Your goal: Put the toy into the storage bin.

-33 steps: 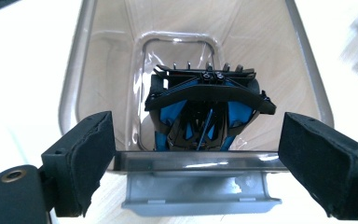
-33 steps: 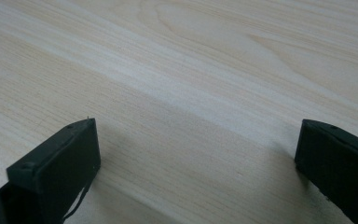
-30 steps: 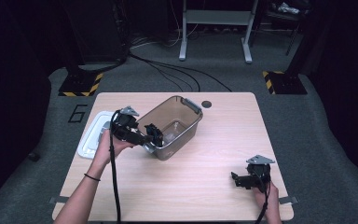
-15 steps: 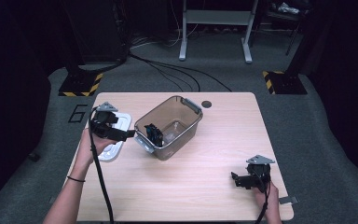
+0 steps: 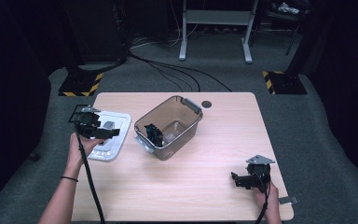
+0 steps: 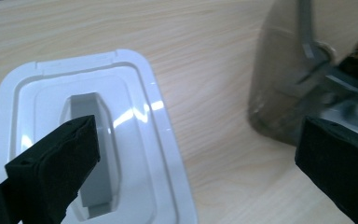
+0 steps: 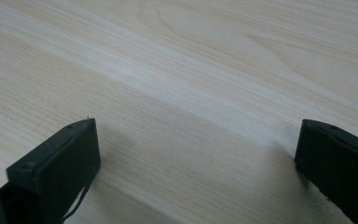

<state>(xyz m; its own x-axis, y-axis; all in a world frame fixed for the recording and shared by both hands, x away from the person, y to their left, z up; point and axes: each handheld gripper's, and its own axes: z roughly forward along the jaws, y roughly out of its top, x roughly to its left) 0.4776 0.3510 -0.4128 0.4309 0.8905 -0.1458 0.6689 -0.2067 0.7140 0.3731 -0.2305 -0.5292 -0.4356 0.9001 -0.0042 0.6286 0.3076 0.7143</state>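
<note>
White plastic lid lies flat near the table's left edge, directly beneath the left gripper. In the left gripper view the lid's raised grey handle sits under the near jaw. The left gripper's jaws have just been opening and stand wide apart, with nothing between the pads. One lid corner reaches close to the table edge on the hand side, so room outward of this gripper is small.

Just beyond the left gripper's jaw tips stands the smoky transparent container, set at an angle, apart from the lid with a strip of bare wood between. A grey latch is mounted at each end, and a black and blue object rests inside against the near wall. The container wall blocks straight travel ahead of the left gripper.

Ahead of the right gripper, a broad bare area of wood extends to the container. The right gripper sits low by the table's front right corner, jaws wide apart and holding nothing. A small dark round spot marks the far edge.
</note>
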